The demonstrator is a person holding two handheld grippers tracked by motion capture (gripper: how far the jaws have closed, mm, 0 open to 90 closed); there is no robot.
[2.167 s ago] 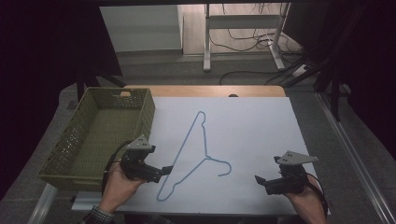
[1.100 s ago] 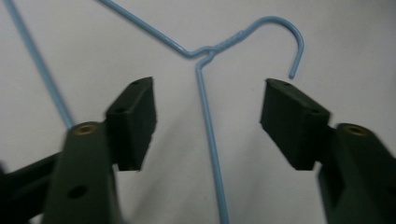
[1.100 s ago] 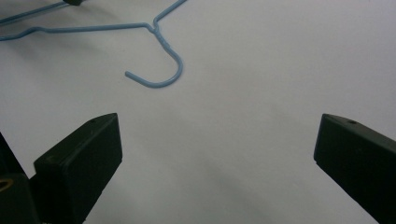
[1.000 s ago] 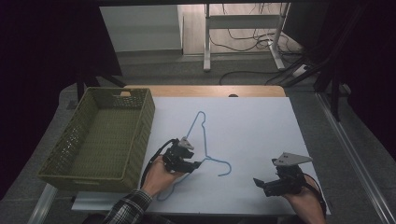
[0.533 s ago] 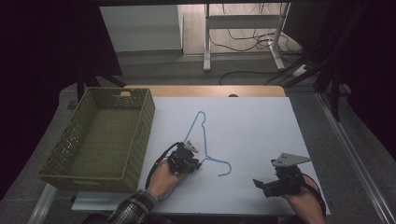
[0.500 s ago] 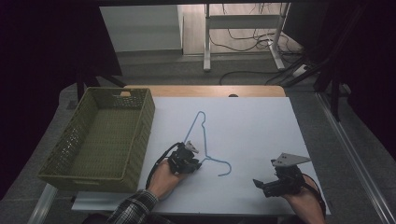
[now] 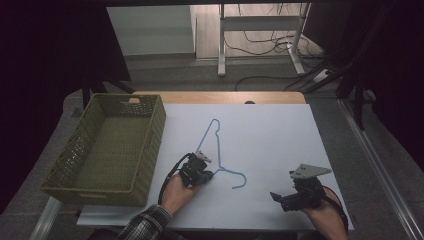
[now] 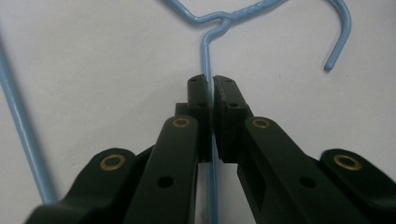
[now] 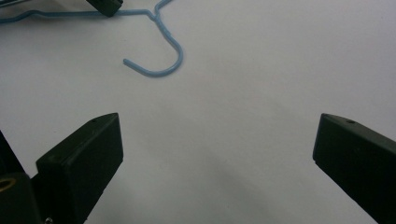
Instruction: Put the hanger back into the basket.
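A light blue wire hanger (image 7: 216, 150) lies flat on the white table top (image 7: 265, 135), its hook (image 7: 240, 180) pointing toward the front. My left gripper (image 7: 207, 175) is shut on the hanger's lower wire just left of the neck. In the left gripper view the jaws pinch the thin blue hanger wire (image 8: 204, 60), which runs up to the twisted neck (image 8: 219, 23). My right gripper (image 7: 278, 198) rests near the front right of the table, open and holding nothing. In the right gripper view the hanger hook (image 9: 159, 65) lies ahead on the bare white surface.
An olive green woven basket (image 7: 75, 150) stands at the table's left edge. A strip of wooden table edge (image 7: 220, 97) runs along the far side. Beyond it are desk legs and cables on the floor (image 7: 260, 75).
My left gripper moved from beside the basket rightward to the hanger and shut on its wire near the neck. The right gripper stayed where it was, open.
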